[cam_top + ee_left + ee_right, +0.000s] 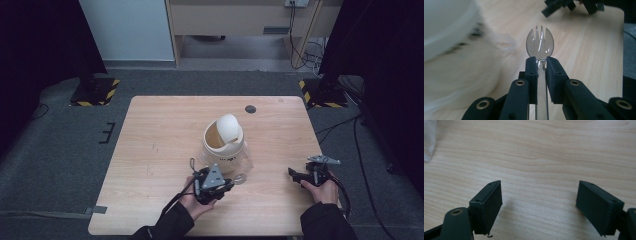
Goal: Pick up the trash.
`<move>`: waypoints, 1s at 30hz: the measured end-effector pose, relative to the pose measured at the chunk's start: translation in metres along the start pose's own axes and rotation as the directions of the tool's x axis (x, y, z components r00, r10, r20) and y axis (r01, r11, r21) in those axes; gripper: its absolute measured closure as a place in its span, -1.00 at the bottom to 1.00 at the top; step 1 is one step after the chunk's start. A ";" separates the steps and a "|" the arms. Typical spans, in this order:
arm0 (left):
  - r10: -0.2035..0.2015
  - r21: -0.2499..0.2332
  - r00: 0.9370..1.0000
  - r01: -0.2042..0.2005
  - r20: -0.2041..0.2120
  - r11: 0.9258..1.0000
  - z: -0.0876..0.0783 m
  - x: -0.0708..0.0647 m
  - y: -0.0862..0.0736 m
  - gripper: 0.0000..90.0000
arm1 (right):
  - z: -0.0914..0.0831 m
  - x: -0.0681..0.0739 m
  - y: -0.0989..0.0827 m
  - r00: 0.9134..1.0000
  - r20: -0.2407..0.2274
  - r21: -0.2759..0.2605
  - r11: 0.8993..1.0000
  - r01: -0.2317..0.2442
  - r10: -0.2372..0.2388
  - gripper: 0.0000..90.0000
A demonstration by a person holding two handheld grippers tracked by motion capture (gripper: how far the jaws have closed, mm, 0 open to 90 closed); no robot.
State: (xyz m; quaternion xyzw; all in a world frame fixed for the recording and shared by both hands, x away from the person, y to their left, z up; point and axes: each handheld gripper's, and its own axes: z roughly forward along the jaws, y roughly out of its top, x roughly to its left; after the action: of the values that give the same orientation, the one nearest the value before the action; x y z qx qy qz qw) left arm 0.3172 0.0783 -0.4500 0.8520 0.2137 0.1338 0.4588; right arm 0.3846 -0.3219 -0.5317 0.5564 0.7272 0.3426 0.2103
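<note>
Pinching a clear plastic spork (540,42) by its neck in the left hand-held gripper (541,65): light, slick, probably brittle. Right hand-held gripper (539,202) gaping wide, empty, over the desk (544,150).

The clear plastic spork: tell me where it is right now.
The clear plastic spork is clamped by its handle in the left gripper, at the table's near edge, just right of the white container.
</note>
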 end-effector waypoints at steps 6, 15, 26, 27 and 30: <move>-0.069 -0.110 0.995 0.061 -0.075 0.992 -0.043 0.021 -0.011 0.77 | -0.011 0.002 0.011 1.000 -0.022 -0.094 0.996 -0.004 0.002 -0.42; -0.064 -0.232 0.988 0.029 -0.142 0.972 -0.065 0.030 0.001 0.77 | -0.044 0.023 0.045 0.994 -0.098 -0.310 0.950 0.024 -0.057 -0.33; -0.051 -0.324 0.990 0.007 -0.128 0.946 -0.071 0.029 0.017 0.77 | -0.094 0.077 0.091 0.956 -0.238 -0.467 0.883 0.044 -0.174 -0.24; -0.049 -0.327 0.991 0.005 -0.127 0.945 -0.071 0.029 0.018 0.77 | -0.098 0.084 0.095 0.946 -0.261 -0.480 0.876 0.044 -0.191 -0.23; -0.036 -0.341 0.991 -0.010 -0.129 0.940 -0.071 0.026 0.020 0.77 | -0.107 0.100 0.102 0.926 -0.311 -0.492 0.870 0.037 -0.215 -0.21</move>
State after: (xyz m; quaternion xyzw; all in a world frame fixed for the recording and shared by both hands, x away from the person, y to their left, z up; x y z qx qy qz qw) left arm 0.3144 0.1323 -0.3935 0.7473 0.2231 0.2226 0.5850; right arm 0.3498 -0.2403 -0.3768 0.3664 0.6813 0.5912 0.2281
